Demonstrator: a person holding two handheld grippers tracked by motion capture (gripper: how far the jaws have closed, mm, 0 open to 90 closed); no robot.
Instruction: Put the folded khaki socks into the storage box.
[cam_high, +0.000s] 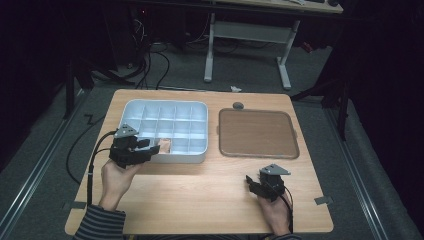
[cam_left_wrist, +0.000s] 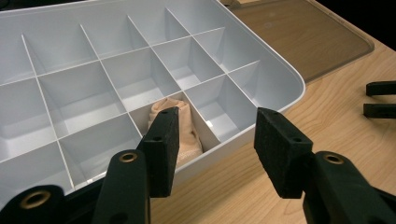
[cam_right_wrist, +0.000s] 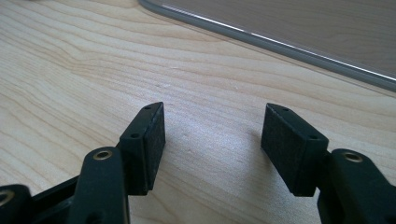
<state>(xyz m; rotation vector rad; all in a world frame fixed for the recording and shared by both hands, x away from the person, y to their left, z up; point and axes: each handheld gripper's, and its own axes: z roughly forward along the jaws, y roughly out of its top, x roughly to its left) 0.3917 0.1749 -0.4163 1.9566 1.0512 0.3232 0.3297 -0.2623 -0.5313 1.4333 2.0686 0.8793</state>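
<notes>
Right now my left claw (cam_left_wrist: 215, 140) hangs released at the near edge of the white divided tray (cam_high: 131, 111), by the beige cloth roll (cam_left_wrist: 180, 126) in a front-row compartment. My right claw (cam_right_wrist: 212, 144) rests released near the desk's (cam_high: 200, 195) front right corner.

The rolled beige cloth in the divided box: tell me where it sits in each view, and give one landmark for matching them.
High view: the beige cloth lies in a front-row compartment of the white box, just right of the left gripper.
Left gripper view: low centre, partly behind the left finger.
Right gripper view: not in it.
Shared landmark: the brown tray.
</notes>
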